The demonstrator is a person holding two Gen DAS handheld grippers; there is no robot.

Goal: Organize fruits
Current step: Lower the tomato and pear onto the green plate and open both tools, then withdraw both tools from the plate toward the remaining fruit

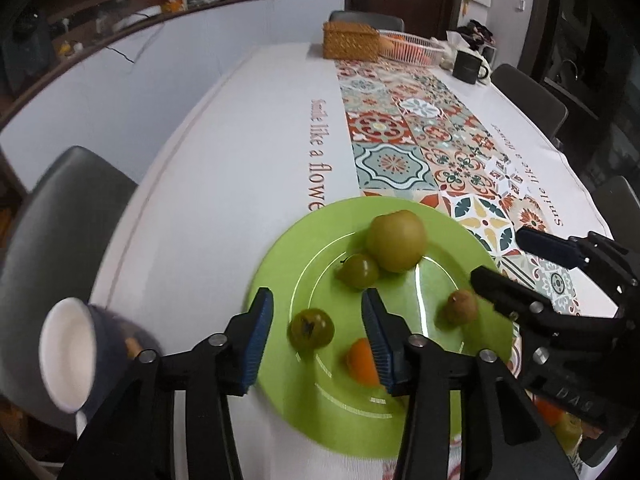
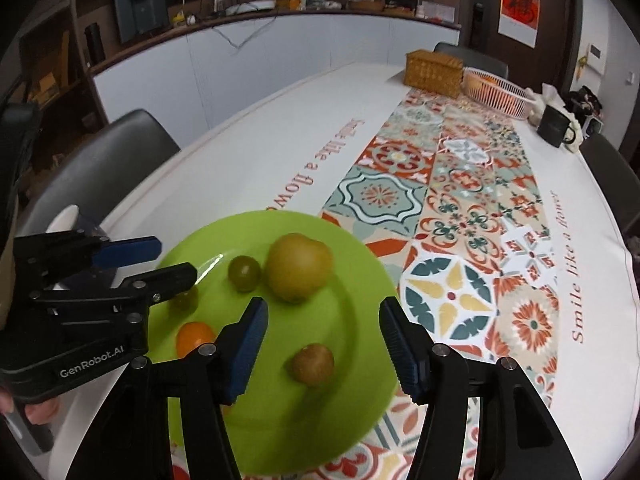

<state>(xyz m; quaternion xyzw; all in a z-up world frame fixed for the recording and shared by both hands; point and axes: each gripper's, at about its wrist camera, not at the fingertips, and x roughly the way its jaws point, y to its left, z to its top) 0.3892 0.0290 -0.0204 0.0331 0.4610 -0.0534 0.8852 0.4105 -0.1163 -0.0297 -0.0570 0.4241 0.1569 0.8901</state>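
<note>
Where tongs [image 1: 318,336] gape: plated fruit [image 1: 396,240]

Landmark: green plate [image 1: 280,272]. Beyond its far rim you have bare tablecloth [image 1: 248,128], open to the wicker box [image 1: 350,40]. On the plate, the large pear [image 1: 396,240], small green fruits, the orange [image 1: 360,362] and the brown fruit [image 2: 312,363] narrow passage. The bowl [image 1: 70,354] blocks the plate's left.
</note>
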